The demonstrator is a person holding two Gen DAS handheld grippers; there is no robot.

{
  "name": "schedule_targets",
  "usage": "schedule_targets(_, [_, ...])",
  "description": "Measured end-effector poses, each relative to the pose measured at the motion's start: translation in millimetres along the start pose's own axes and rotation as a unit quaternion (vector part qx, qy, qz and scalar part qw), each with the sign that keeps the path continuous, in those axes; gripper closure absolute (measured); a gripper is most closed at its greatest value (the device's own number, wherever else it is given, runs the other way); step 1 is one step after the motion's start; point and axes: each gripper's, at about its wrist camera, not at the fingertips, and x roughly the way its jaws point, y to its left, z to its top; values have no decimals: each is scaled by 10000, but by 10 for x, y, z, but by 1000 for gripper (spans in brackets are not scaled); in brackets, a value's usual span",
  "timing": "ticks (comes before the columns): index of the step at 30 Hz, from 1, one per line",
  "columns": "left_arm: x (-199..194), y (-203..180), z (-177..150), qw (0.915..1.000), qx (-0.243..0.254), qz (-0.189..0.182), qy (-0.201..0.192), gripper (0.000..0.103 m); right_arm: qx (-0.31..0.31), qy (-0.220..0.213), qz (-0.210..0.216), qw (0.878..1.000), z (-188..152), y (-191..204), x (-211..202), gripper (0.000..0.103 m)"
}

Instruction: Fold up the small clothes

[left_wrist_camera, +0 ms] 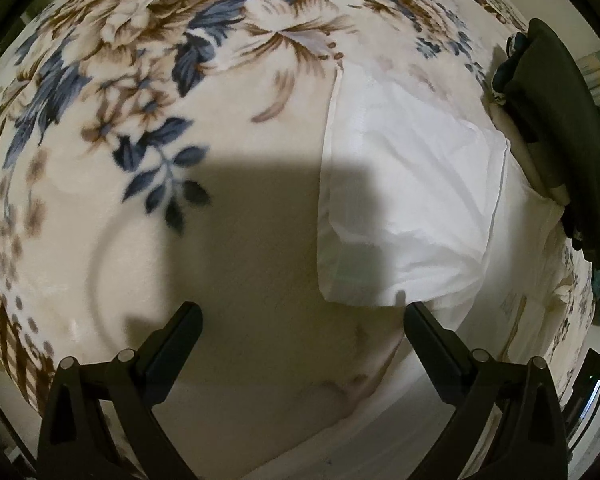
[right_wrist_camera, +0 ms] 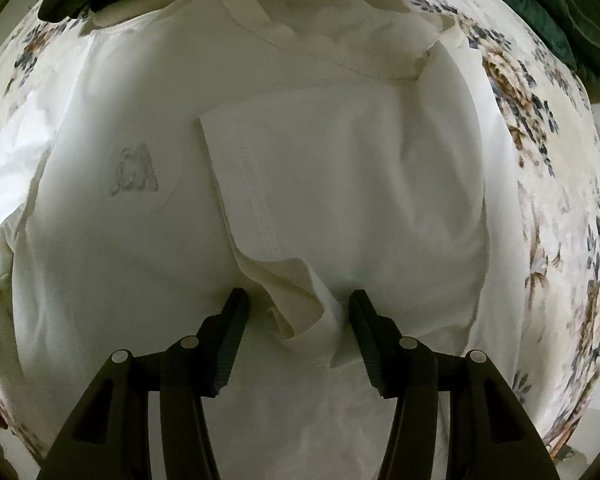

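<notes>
A white T-shirt lies spread on a cream blanket printed with brown and blue flowers; what carries the blanket cannot be told. In the right wrist view the shirt fills most of the frame, its ribbed collar toward the top and a faint grey print on the chest to the left. The sleeve on the right of that view is folded in over the body, its hemmed edge running on a slant down the middle, with a loose, curled corner of cloth at its lower end. The right claw stands wide, its two dark fingers on either side of that curled corner, gripping nothing; whether the tips touch the fabric cannot be told. In the left wrist view the left claw is also wide and empty, over bare blanket in shadow. The other sleeve lies flat just ahead of it and to the right, the right finger's tip at the sleeve's near hem. Dark green fabric is bunched at the blanket's edge, beyond the shirt's collar.
</notes>
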Motion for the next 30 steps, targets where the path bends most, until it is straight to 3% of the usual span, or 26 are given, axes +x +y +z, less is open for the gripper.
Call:
schedule_targets(3, [-24, 87, -86, 10000, -48, -84, 13, 0, -26, -20, -38, 10000, -9, 58, 11, 48])
schedule_targets(7, [-53, 154, -124, 9960, -442, -772, 88, 2, 78, -6, 78, 9999, -17, 28, 5, 48])
schedule_targets(11, [14, 253, -114, 9793, -1194, -1625, 174, 2, 746, 51, 973, 9924, -101, -239, -82, 35])
schedule_targets(15, [108, 333, -97, 9644, -1795, -1943, 66, 8, 1448, 71, 1382, 9797, -273, -593, -189, 34])
schedule_targets(20, [137, 211, 37, 9629, -1928, -1881, -153, 75, 2045, 234, 1308, 9698, -507, -957, -208, 34])
schedule_targets(21, [133, 190, 70, 9632, -1908, -1880, -200, 82, 2107, 241, 1283, 9688, -549, -1004, -196, 34])
schedule_targets(22, [111, 155, 115, 9648, -1841, -1860, -272, 91, 2175, 245, 1268, 9675, -581, -1062, -195, 34])
schedule_targets(24, [27, 33, 200, 9699, -1578, -1790, -491, 95, 2321, 248, 1192, 9650, -651, -1193, -194, 34])
schedule_targets(27, [-212, -336, 298, 9825, -525, -1539, -906, 96, 2554, 243, 1153, 9596, -777, -1390, -227, 34])
schedule_targets(30, [-434, -902, 198, 9804, 968, -1219, -1208, 96, 2838, 243, 1242, 9505, -918, -1646, -280, 34])
